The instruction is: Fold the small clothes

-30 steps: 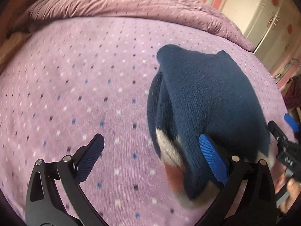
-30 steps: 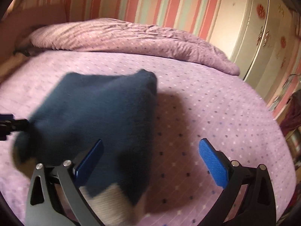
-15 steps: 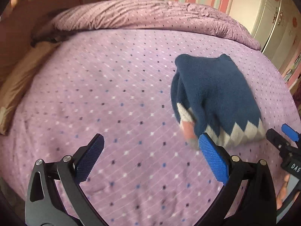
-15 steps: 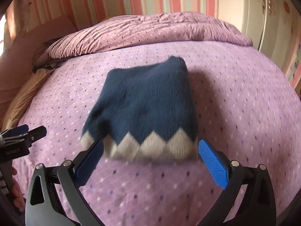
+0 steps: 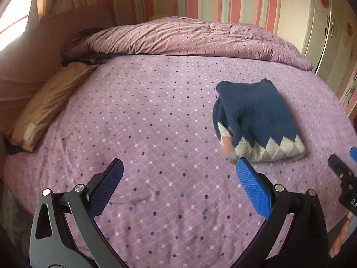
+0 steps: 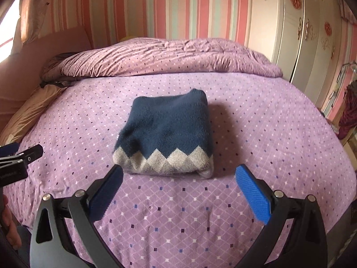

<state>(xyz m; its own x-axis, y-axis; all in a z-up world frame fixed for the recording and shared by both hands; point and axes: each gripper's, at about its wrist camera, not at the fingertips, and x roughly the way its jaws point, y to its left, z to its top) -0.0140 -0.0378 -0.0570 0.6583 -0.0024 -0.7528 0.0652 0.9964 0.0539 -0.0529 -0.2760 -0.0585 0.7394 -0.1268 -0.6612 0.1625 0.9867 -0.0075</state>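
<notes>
A navy knit sweater (image 6: 166,134) with a grey zigzag hem lies folded into a compact bundle on the purple dotted bedspread (image 6: 256,129). In the left wrist view the same sweater (image 5: 256,116) sits at the right, a bit of pink showing at its near left corner. My left gripper (image 5: 178,178) is open and empty, above the bedspread (image 5: 145,122) to the left of the sweater. My right gripper (image 6: 178,183) is open and empty, just in front of the sweater's hem, not touching it. Each gripper's tip shows at the other view's edge.
A bunched purple duvet (image 6: 160,58) lies across the far end of the bed. A tan pillow (image 5: 49,102) rests along the left side. A white wardrobe (image 6: 312,33) stands at the right, and a striped wall (image 6: 178,6) behind.
Both grippers have let go of the sweater and pulled back and up from it. The sweater now lies still and folded on the bed.
</notes>
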